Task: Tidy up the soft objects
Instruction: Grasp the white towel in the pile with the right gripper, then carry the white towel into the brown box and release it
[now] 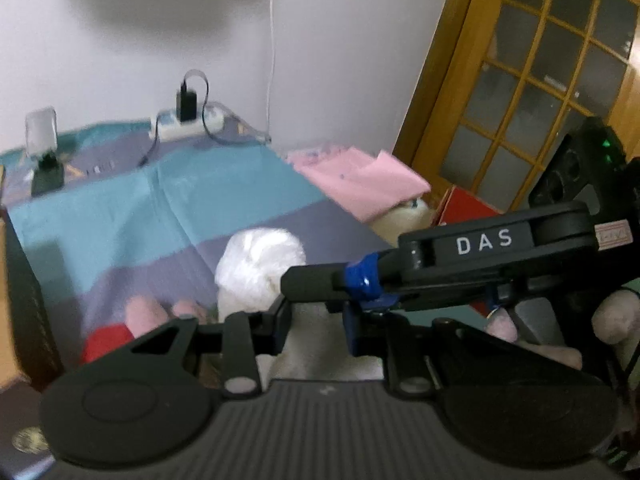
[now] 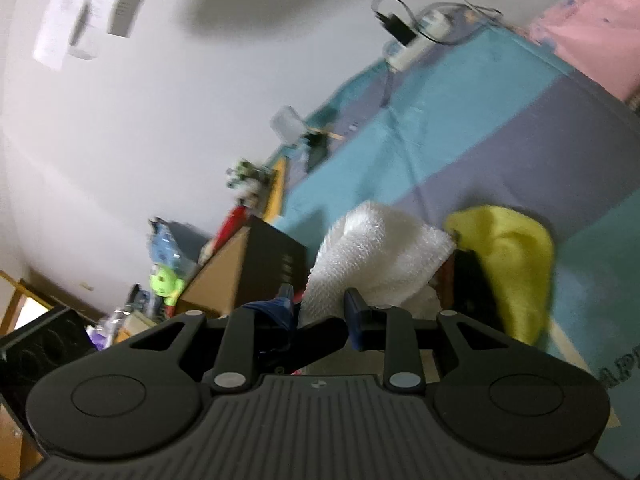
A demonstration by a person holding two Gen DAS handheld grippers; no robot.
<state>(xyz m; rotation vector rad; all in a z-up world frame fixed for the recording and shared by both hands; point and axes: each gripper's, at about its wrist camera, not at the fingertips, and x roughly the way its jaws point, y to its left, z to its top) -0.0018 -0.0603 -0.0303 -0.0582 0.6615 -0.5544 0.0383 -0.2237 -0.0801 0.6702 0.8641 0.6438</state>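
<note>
Right gripper (image 2: 322, 312) fingers clenched on white towel (image 2: 380, 248).
Yellow cloth (image 2: 516, 264) lies just beside the white towel; left gripper (image 1: 314, 316) is near it, grip impossible to tell.

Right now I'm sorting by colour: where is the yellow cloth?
In the right wrist view, the yellow cloth lies right of centre on the teal and purple mat, beside the white fluffy towel.

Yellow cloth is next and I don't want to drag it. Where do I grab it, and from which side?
Grip the yellow cloth by its rounded hump at the far end, coming from above with the jaws across the fold. It bunches up off the mat there; the near end tapers flat, probably too thin to pinch.
</note>
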